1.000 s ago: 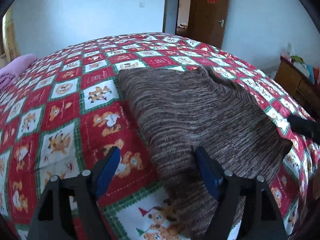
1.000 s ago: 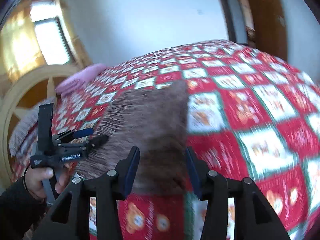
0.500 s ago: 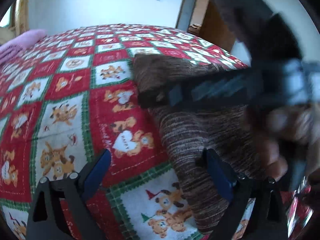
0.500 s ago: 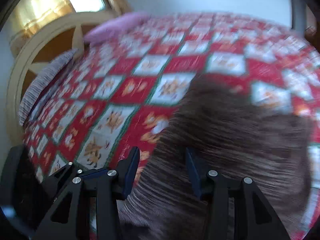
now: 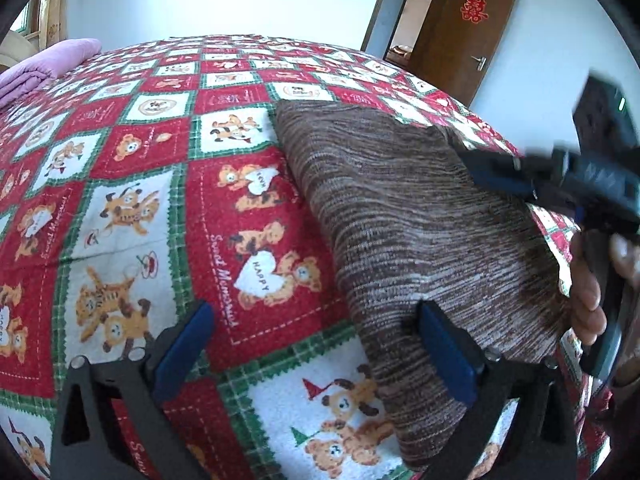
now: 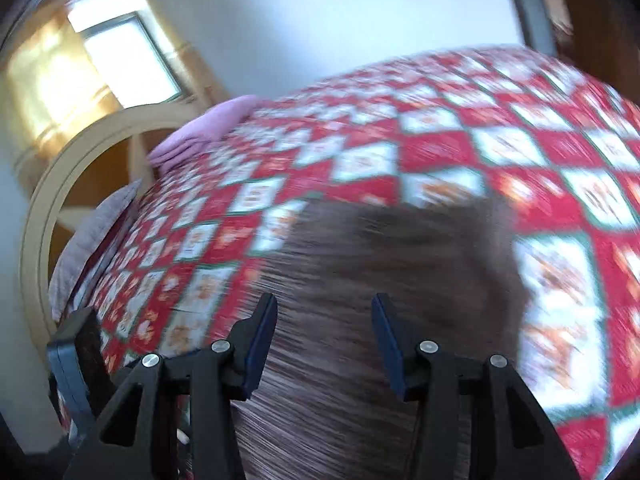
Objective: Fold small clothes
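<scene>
Brown knit garment, folded flat on the bedspread

The brown striped knit garment point(image 5: 404, 216) lies folded into a neat, roughly rectangular slab on the red-and-white teddy-bear bedspread point(image 5: 132, 184) — thick enough to show a raised edge along its left side. Its weave is fine horizontal streaks of dark brown, tan and cream. In the left wrist view it runs from near right to far centre, with the far left corner squared off and the far right corner slightly peaked; the near end hangs over the bed's edge. In the right wrist view the same garment point(image 6: 384, 280) fills the near centre, blurred, its far edge straight across the quilt — bedspread showing on both sides.
</scene>
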`<state>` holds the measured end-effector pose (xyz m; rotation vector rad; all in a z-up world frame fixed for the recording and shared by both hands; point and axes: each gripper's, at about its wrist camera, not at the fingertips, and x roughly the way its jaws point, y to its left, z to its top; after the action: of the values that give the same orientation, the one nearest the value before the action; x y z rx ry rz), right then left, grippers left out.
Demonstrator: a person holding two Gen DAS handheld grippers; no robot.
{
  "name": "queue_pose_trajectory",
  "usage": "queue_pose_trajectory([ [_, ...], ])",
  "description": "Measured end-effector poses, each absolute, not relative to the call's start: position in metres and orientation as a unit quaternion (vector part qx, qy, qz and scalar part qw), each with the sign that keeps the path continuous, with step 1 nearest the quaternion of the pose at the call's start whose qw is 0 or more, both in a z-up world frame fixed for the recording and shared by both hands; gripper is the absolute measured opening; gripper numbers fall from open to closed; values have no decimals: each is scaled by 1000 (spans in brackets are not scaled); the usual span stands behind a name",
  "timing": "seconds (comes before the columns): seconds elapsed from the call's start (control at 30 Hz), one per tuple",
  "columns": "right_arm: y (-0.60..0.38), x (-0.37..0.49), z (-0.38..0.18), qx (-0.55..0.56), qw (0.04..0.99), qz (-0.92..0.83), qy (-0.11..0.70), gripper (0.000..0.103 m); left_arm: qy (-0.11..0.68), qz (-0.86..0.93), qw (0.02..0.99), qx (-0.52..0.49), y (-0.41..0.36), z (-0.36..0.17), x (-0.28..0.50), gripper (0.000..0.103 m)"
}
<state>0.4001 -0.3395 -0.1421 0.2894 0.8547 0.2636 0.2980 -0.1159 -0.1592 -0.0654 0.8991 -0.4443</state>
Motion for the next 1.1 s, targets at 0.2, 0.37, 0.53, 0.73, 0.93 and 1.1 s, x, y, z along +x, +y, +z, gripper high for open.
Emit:
queue_pose_trajectory([
  [0.2, -391, 381, -153, 199, 890, 111, 394, 50, 431, -211, 877, -27, -118, -157, 297, 103],
  [0.37, -367, 346, -124, 167, 908, 145, 355, 51, 414, -202, 886, -45, -112, -143, 287, 103],
  [0.53, -347, 332, -146, 105, 899, 156, 396, 53, 436, -180, 882, -5, -126, -155, 293, 103],
  [0.73, -364, 321, -165, 135, 906, 165, 365, 53, 435, -181, 882, 6, -130, -154, 290, 103],
  [0.93, -343, 315, -129, 77, 928, 139, 336, 53, 403, -173, 897, 52, -143, -136, 287, 103],
  [1.1, -328, 332, -128, 61, 921, 157, 351, 53, 384, -162, 907, 67, -152, -122, 303, 103],
])
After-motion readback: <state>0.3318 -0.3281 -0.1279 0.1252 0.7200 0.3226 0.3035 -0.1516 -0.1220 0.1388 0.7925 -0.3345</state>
